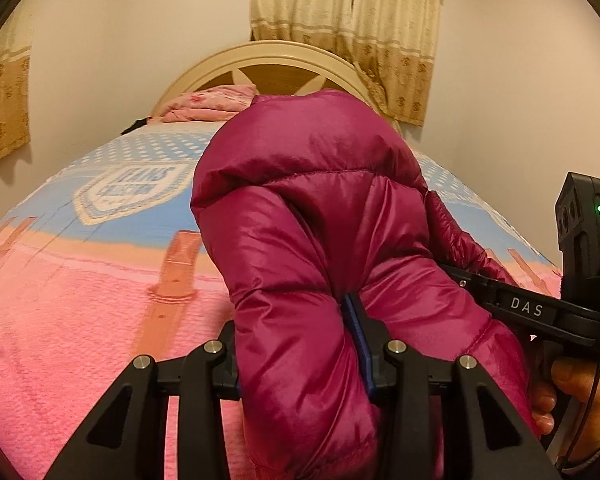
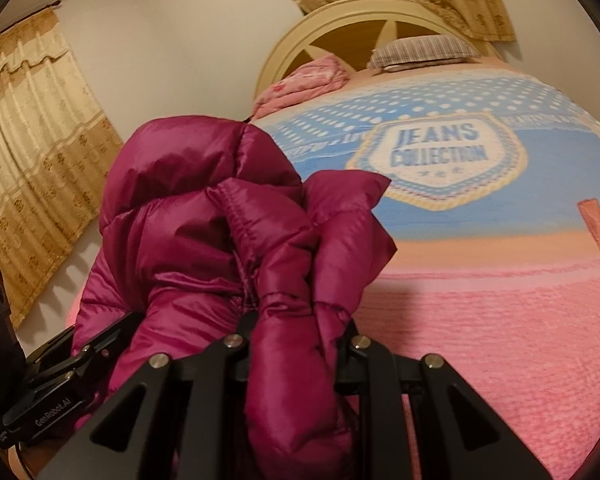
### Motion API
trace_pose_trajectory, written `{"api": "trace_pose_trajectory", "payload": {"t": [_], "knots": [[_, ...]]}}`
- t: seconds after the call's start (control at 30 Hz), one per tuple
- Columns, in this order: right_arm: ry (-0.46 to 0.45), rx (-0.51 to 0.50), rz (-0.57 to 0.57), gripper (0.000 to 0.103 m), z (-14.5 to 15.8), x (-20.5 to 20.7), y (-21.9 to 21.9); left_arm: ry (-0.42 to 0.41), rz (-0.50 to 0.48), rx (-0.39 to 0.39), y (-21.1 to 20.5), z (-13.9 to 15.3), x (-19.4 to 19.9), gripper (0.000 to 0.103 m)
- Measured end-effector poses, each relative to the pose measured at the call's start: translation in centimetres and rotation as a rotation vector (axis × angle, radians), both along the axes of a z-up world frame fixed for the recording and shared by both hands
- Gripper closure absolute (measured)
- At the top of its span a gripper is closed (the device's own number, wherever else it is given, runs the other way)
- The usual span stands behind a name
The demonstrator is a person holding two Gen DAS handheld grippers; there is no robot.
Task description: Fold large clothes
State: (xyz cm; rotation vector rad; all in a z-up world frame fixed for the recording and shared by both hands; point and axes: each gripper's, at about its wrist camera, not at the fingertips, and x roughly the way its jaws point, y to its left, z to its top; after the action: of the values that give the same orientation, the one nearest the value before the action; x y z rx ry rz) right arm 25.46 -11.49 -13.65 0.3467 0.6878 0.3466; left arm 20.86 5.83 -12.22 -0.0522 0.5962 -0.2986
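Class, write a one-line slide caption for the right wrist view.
Right gripper pinches a bunched magenta puffer jacket above the pink-and-blue bedspread.

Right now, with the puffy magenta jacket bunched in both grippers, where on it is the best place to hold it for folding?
Grip the stitched edge of the jacket, near a corner, coming from the foot of the bed. The seamed hem is thinner than the puffed panels, so jaws bite firmly. The left gripper and right gripper each clamp such a fold.

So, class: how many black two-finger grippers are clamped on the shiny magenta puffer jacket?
2: left gripper and right gripper, each pinching a bunched fold of the jacket over the bed.
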Motion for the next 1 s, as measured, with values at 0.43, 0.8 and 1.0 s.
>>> {"api": "trace_pose_trajectory", "payload": {"t": [0.43,0.8,1.0], "knots": [[-0.010,-0.003,0.119,0.081,0.9,1.9,6.7,-0.017,0.104,-0.008,6.0,0.5,-0.8,0.062],[0.001,-0.015,0.180,0.081,0.6,2.7,10.9,-0.004,0.165,-0.020,9.0,-0.2,-0.9,0.062],[0.017,-0.025,0.205,0.081,0.1,3.3,12.5,0.016,0.184,-0.029,10.1,-0.9,-0.7,0.062]]}}
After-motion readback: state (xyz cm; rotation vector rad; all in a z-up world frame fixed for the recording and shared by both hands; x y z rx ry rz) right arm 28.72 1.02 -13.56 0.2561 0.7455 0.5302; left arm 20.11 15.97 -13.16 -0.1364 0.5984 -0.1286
